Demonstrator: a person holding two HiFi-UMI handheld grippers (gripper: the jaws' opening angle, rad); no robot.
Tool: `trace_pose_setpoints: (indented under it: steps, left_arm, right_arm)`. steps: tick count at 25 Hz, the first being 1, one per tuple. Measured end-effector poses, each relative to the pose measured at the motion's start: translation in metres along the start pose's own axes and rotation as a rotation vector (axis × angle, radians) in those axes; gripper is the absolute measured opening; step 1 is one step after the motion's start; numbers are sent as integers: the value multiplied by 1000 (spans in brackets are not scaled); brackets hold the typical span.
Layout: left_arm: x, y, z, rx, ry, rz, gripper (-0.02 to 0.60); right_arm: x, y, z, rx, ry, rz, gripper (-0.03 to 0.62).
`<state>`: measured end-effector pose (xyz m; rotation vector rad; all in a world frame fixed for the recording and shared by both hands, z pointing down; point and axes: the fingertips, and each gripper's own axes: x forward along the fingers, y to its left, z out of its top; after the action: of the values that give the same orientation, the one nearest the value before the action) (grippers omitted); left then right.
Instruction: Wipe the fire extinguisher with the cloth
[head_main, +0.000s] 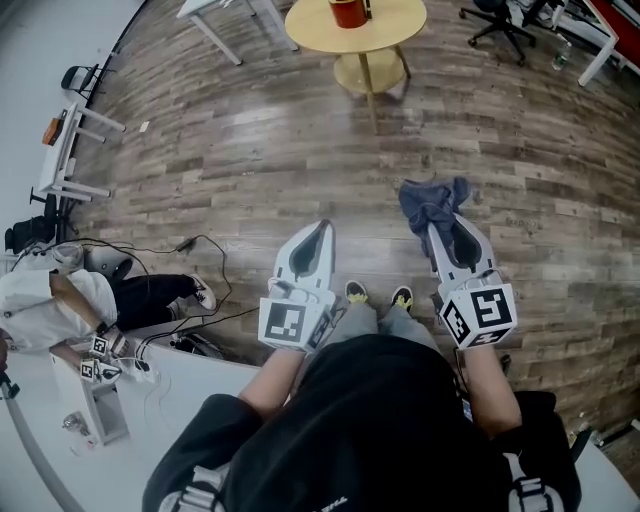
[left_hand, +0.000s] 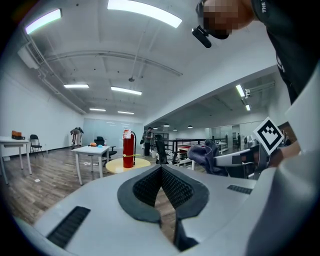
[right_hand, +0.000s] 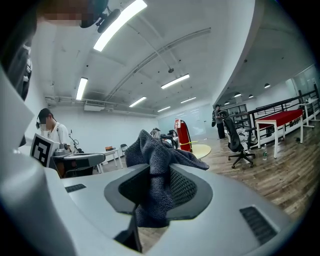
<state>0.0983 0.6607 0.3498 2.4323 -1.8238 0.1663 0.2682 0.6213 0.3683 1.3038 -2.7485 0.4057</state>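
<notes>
A red fire extinguisher (head_main: 347, 12) stands upright on a round yellow table (head_main: 400, 20) across the wooden floor, well ahead of both grippers. It also shows far off in the left gripper view (left_hand: 128, 148) and the right gripper view (right_hand: 183, 135). My right gripper (head_main: 437, 228) is shut on a dark blue-grey cloth (head_main: 432, 203), which bunches up above the jaws (right_hand: 155, 160). My left gripper (head_main: 321, 230) is shut with nothing in it, its pads meeting at the tip (left_hand: 161, 169). Both grippers are held out at waist height, side by side.
A white table (head_main: 215, 10) stands left of the yellow one, and a black office chair (head_main: 500, 20) to its right. A seated person (head_main: 60, 300) is at the left beside a white desk (head_main: 60, 420). Cables (head_main: 190, 250) lie on the floor.
</notes>
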Motion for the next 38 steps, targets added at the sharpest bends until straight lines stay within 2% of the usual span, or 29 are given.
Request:
trace_pose_setpoints:
  steps: [5,13,18,22,26,31,34,38]
  left_arm:
    - [30,27,4,-30,-4,-2,15]
    - [82,105,8,-46,-46,-15,15]
    - [111,157,4,-80,-35,-4,15]
    - [133,177,6,-104,-28,-1,15]
    - [170,183,2,-102,-9,-9,15]
    - [228,181,-3,-64,16,-16,15]
    - [270,182,1,-87,37,6,15]
    - [323,174,12,-95,32,26,15]
  right_arm:
    - [38,-9,-1,10,31,-19,109]
    - [133,-7,12,-42,58,-51,109]
    - [191,-2,30,-71,63,-54,109]
    - [219,-8,37,-81,60,-68,109]
    - [242,-32,39,-72,69,-77,112]
    - [270,-84,45,-36,64,-79,112]
    - [297,-124,61,-14,43,-86,112]
    - [331,-164,82,-7,0,-41,114]
